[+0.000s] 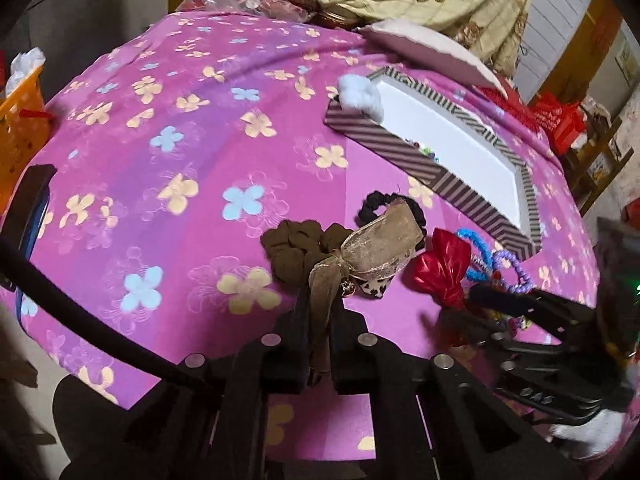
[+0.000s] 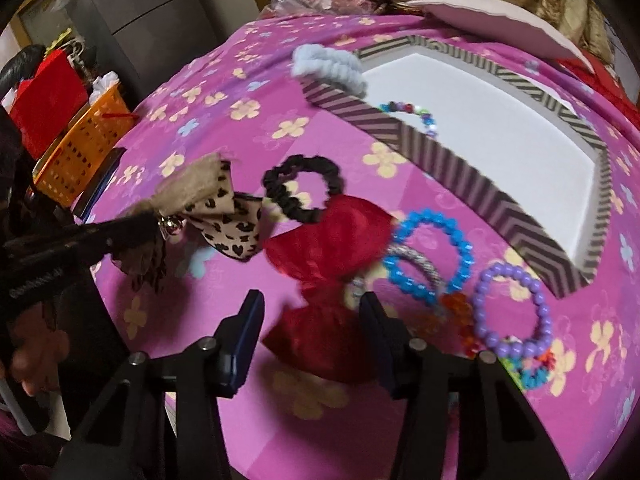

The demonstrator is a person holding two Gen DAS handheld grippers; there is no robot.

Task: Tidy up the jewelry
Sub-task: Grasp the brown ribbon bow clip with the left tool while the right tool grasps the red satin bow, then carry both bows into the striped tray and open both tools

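Bracelets [image 2: 510,308] and a black scrunchie [image 2: 300,188] crowd our striped box [image 2: 460,184]; left hand-held gripper [image 1: 320,312] clenches the leopard bow's [image 2: 224,220] ribbon, right hand-held gripper [image 2: 312,312] straddles the red bow [image 2: 324,240], unclenched.

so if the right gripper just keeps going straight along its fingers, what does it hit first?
Most likely the red bow: it lies between the open fingers of the right gripper, straight ahead. The blue bracelet sits right of that line. Depth is hard to judge here.
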